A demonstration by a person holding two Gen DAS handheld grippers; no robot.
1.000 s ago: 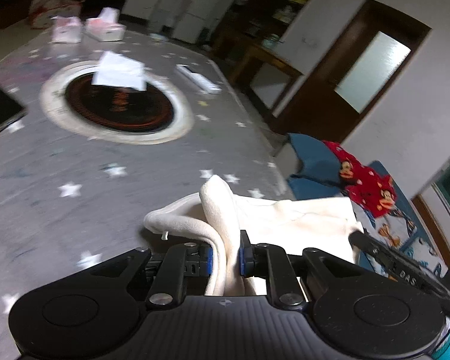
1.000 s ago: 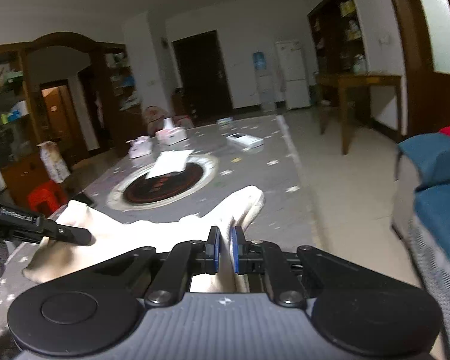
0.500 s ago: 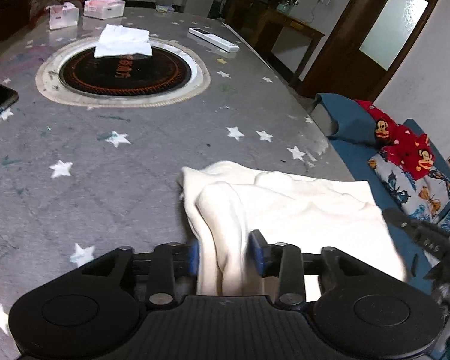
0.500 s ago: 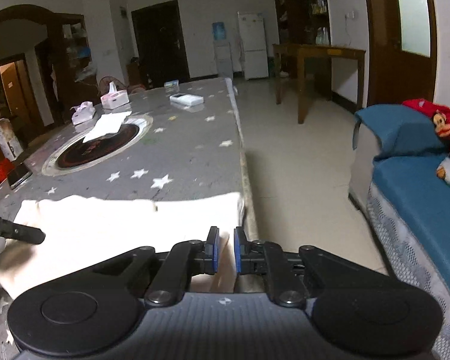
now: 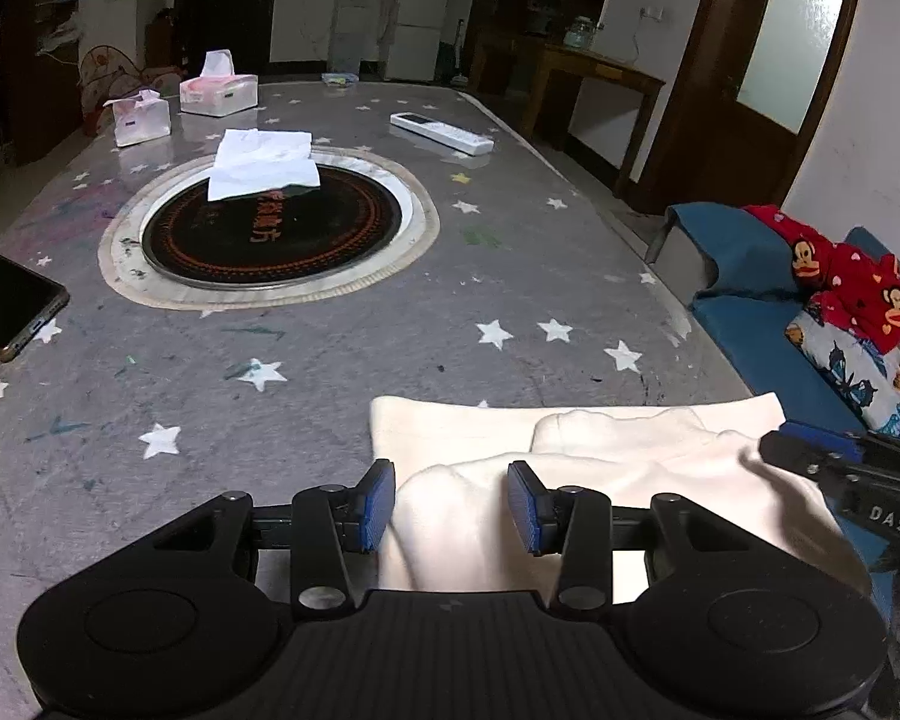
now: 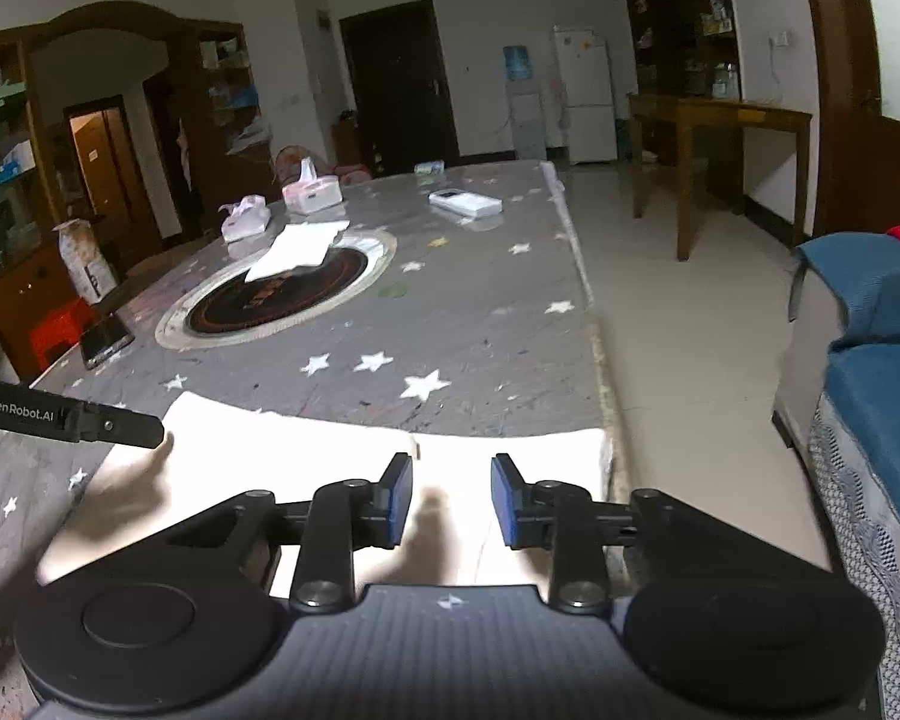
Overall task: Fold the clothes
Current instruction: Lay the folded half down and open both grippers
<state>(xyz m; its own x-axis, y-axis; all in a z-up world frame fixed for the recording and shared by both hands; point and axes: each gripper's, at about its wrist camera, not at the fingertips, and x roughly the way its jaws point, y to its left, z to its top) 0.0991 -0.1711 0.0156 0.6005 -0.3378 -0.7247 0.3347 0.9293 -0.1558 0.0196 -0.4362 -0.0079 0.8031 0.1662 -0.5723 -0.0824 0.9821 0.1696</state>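
A cream-white garment (image 5: 600, 462) lies folded flat on the near end of the grey star-patterned table (image 5: 330, 348), close to its right edge. My left gripper (image 5: 450, 501) is open; a fold of the cloth bulges loosely between its blue pads. My right gripper (image 6: 452, 498) is open just above the garment (image 6: 306, 456), holding nothing. The right gripper's tip shows at the right of the left wrist view (image 5: 840, 468); the left gripper's tip shows at the left of the right wrist view (image 6: 90, 423).
A round black hotplate (image 5: 270, 228) with a white cloth (image 5: 264, 162) on it sits mid-table. A phone (image 5: 12, 306) lies left, tissue boxes (image 5: 219, 93) and a white remote (image 5: 441, 132) far. A blue sofa (image 5: 768, 300) stands right of the table edge (image 6: 600, 360).
Both grippers opened and let go of the garment, which was lowered from a held-up bunch to lie flat on the table.
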